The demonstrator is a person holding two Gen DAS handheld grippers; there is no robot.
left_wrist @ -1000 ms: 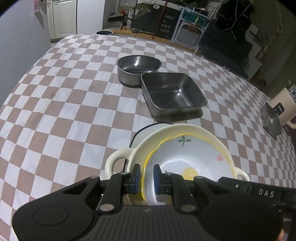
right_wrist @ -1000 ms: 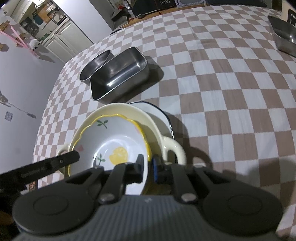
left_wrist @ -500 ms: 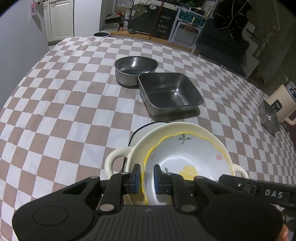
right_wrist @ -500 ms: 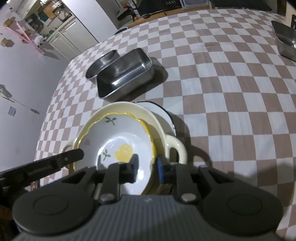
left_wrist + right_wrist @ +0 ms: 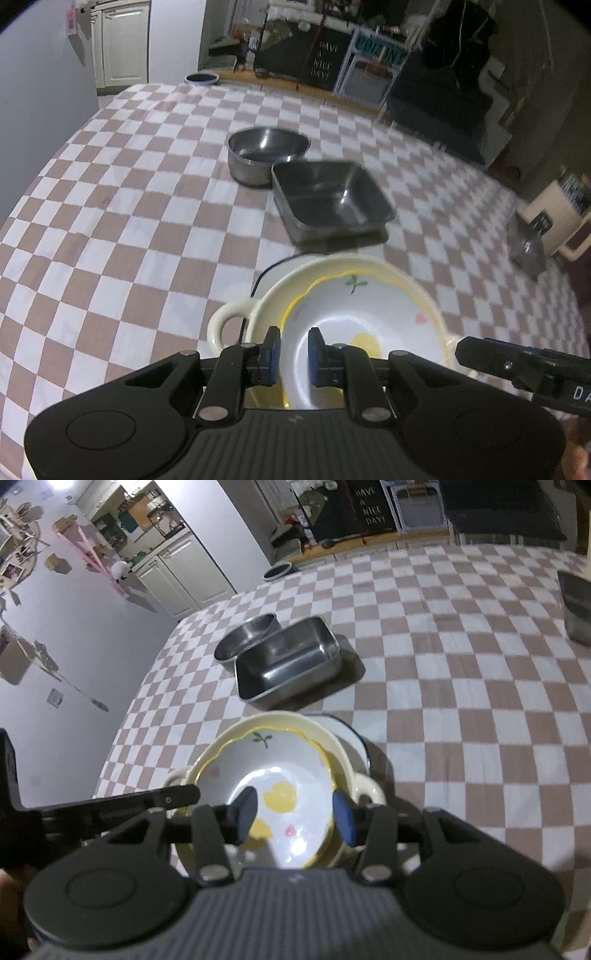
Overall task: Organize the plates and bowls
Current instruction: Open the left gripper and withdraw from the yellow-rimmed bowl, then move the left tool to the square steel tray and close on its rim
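A white flowered bowl (image 5: pixel 362 317) (image 5: pixel 273 771) with a yellow wavy rim sits inside a cream two-handled dish (image 5: pixel 229 321) (image 5: pixel 365 790). Both rest on a white plate (image 5: pixel 273 269) (image 5: pixel 351 734) with a dark rim. My left gripper (image 5: pixel 294 352) has the bowl's left rim between its blue pads, and its jaws are opening. My right gripper (image 5: pixel 294 816) is opening wide over the bowl's near rim, one pad inside and one outside, neither touching it. A round steel bowl (image 5: pixel 266 155) (image 5: pixel 243 638) and a square steel pan (image 5: pixel 332 199) (image 5: pixel 288 664) stand side by side farther back.
A checkered cloth (image 5: pixel 129 229) covers the table. Another steel container (image 5: pixel 528 251) (image 5: pixel 576 605) stands near the right edge, beside a beige appliance (image 5: pixel 554 210). Cabinets, a sign board and dark furniture lie beyond the far edge.
The right gripper's jaws have spread off the flowered bowl's rim and that hand has risen a little. The left gripper stays on the rim, and the stack has not moved.
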